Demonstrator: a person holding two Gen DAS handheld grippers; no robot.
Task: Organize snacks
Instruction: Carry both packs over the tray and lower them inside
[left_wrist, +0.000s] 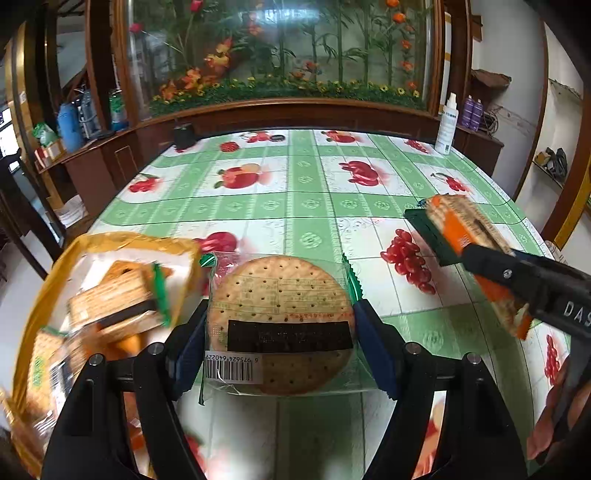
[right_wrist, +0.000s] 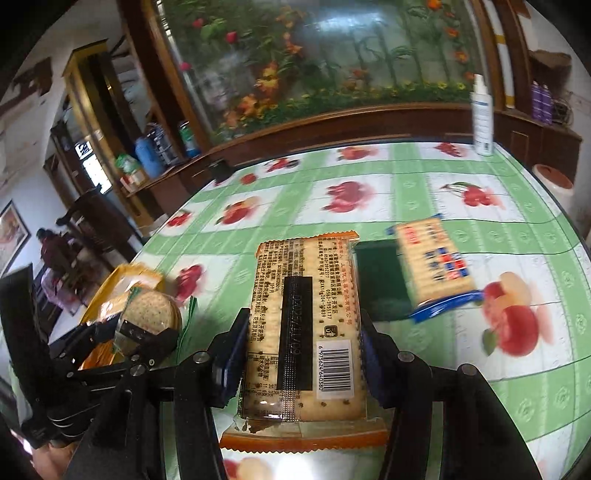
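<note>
Snack packs (right_wrist: 303, 332) gripped, fruit-print tablecloth (left_wrist: 314, 206), flower mural (left_wrist: 280, 48) bkgd

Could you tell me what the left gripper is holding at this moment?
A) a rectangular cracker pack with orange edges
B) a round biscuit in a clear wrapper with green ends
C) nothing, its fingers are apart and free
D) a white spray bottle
B: in the left wrist view the left gripper is shut on the round biscuit pack, its blue pads pressing both sides, while the orange-edged cracker pack sits in the right gripper.
</note>
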